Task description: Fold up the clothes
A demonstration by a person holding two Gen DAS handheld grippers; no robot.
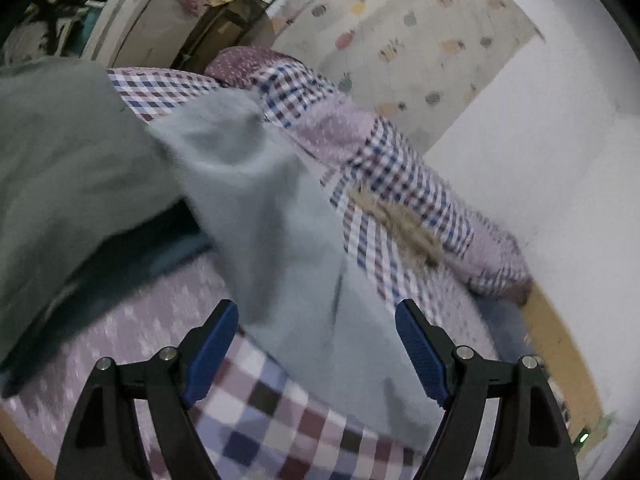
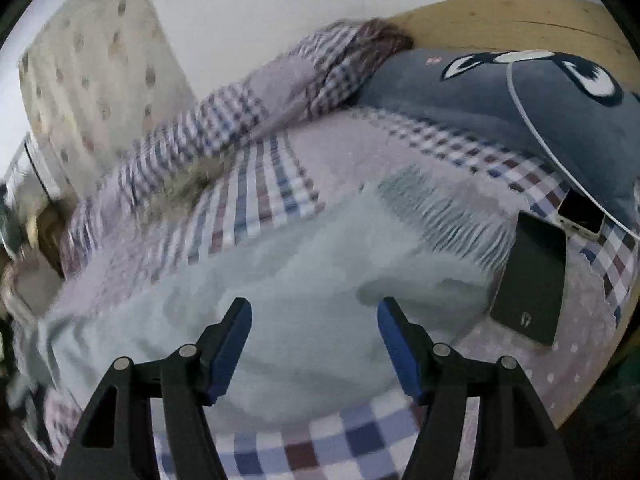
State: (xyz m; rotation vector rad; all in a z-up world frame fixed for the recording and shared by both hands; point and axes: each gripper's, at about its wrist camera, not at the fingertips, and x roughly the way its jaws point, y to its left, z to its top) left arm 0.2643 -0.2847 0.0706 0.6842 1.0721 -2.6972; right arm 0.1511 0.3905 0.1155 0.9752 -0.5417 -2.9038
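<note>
White wall [image 2: 248, 4] and a pale curtain printed with small coloured motifs [image 1: 416, 32] back a bed [image 2: 592, 364] covered by a checked patchwork quilt in purple, blue and white [image 2: 272, 184], with a wooden headboard [image 2: 520, 20] at its far end. Pale blue-grey soft garment [image 2: 280, 280] lies spread across the quilt; its ribbed hem [image 2: 448, 216] sits just beside a dark flat rectangular case [image 2: 532, 276], which touches a white-edged phone [image 2: 580, 212]. Dark grey pillow with a cartoon eye print [image 2: 520, 92] rests against the headboard. Right gripper [image 2: 314, 308] hovers over the garment, blue-padded fingers spread apart, nothing between them. Left gripper [image 1: 316, 312] is likewise released; a fold of the same pale garment [image 1: 260, 200] rises in front of it and passes between the spread fingers, contact not discernible through blur. A grey-green cloth [image 1: 60, 152] fills the left of that view. Suitcases [image 1: 152, 20] stand stacked beyond the bed.
</note>
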